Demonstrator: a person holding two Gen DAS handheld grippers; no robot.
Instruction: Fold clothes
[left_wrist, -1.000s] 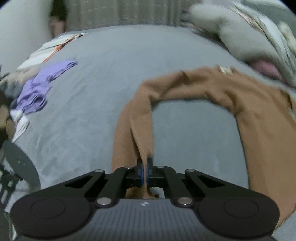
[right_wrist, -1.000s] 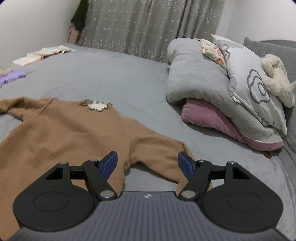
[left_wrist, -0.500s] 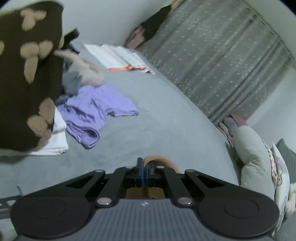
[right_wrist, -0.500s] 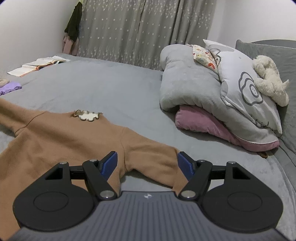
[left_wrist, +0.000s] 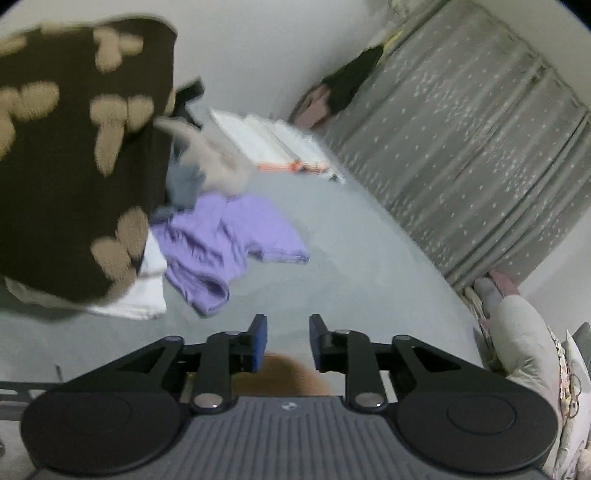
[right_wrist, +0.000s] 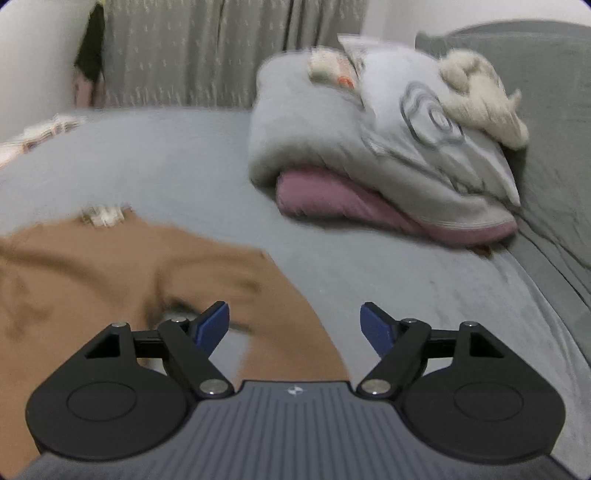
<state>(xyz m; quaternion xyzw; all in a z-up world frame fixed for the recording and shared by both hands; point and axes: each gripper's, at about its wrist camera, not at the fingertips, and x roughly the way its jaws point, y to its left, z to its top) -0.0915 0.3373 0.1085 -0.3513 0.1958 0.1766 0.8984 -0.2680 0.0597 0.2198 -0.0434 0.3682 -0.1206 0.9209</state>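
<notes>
Both the left gripper (left_wrist: 284, 341) and right gripper (right_wrist: 294, 326) were released; the soft brown knit sweater (right_wrist: 110, 273) below their jaws lay part-folded, purple top (left_wrist: 221, 243) ahead untouched

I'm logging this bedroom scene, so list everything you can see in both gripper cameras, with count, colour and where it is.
Sweater: one, tan-brown, spread on the bed below both grippers.
Purple garment: one, lilac, crumpled on the bed at left.
White cloth: one, beside the purple garment.
Patterned garment: one, dark brown with beige shapes, close to the left camera, blurred.
Folded papers or cloths: white with orange, far side of the bed, too blurred to count.
Bed: one, grey cover.
Duvet: one, grey, folded by the headboard.
Pink pillow: one, under the duvet.
Plush toy: one, cream, atop the pile.
Curtain: grey, dotted, back wall.
Left gripper: open.
Right gripper: open.
</notes>
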